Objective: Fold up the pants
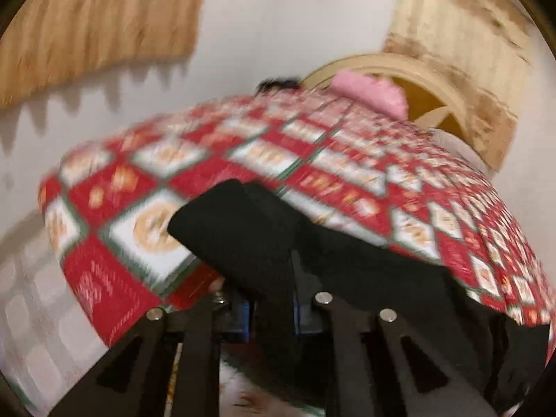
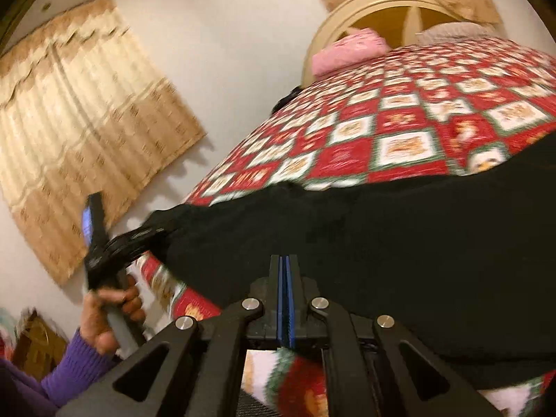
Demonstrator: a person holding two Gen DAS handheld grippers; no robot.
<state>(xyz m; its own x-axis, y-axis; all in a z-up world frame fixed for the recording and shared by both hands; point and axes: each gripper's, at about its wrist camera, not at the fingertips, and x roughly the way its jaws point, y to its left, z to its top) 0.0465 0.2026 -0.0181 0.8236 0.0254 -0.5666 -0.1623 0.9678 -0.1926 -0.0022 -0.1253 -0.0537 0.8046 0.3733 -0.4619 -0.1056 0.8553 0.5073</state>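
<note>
Right wrist view: black pants (image 2: 399,229) draped across the near edge of the bed (image 2: 417,118), over a red patchwork quilt. Right tongs (image 2: 285,299) pressed together, whether on fabric cannot be told. Left tongs (image 2: 104,243), at the bed's left corner, clamped on the bunched waistband or hem, held by a hand (image 2: 114,312) in a purple sleeve. Left wrist view: left tongs (image 1: 271,299) closed on black cloth. Risk: thick bunched fabric slipping free if the two ends are pulled apart unevenly, skewing the fold.

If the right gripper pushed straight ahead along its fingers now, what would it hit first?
Likely the black pants, bunched directly beyond the right gripper; the red patchwork quilt lies behind. Depth is uncertain.
</note>
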